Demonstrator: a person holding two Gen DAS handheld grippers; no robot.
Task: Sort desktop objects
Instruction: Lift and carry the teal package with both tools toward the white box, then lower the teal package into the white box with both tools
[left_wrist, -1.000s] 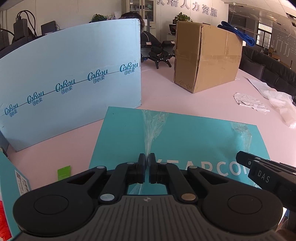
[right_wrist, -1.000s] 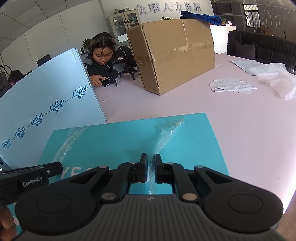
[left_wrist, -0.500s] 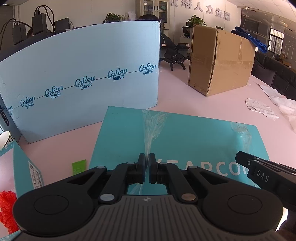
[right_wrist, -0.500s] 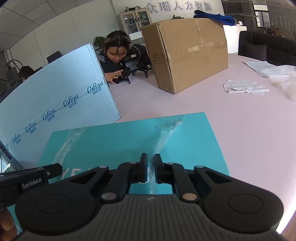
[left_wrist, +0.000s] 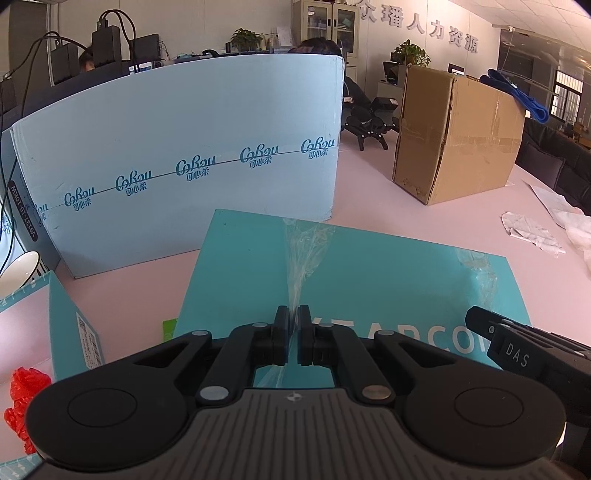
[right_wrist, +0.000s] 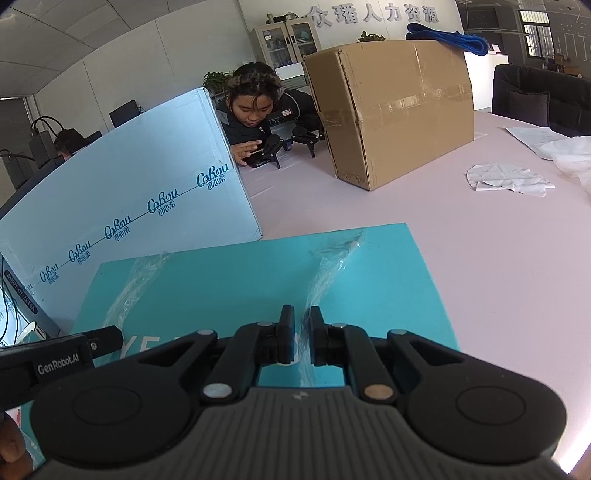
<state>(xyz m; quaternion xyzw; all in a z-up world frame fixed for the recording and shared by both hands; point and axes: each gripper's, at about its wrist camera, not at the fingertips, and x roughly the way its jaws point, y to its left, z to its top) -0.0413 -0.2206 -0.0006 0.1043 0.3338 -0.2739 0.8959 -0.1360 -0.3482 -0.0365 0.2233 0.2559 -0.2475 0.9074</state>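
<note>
Both claws clenched, each pinching a gathered strip of clear plastic wrap (left_wrist: 301, 258) that runs away from the fingers across the teal box (left_wrist: 388, 273).

Left gripper (left_wrist: 293, 325), lower centre of its view: jaws nearly closed, film ridge caught between them. The ridge runs straight up the frame toward the box's far edge, so its long axis lines up with the fingers.

Right gripper (right_wrist: 302, 325), lower centre of its view: same story, but a slightly wider gap between the jaws. Its film strip (right_wrist: 332, 266) bends up and to the right toward the far edge.

The teal box lies flat on the pink table (right_wrist: 480, 258), wide side across both views, directly ahead of and below both claws. In the left view the right gripper's body pokes in at lower right; in the right view the left one comes in at lower left. So each claw holds its own half, neither nearer overall.

Surroundings: pale blue carton (left_wrist: 177, 158) standing at upper left just behind the box, brown cardboard box (right_wrist: 391, 110) farther back, crumpled white paper (right_wrist: 506, 177) at right, red plastic scrap (left_wrist: 22, 402) at lower left.

My read: the wrap is either the handle for lifting the box or is being pulled off. Either way, the film may tear or slip.
</note>
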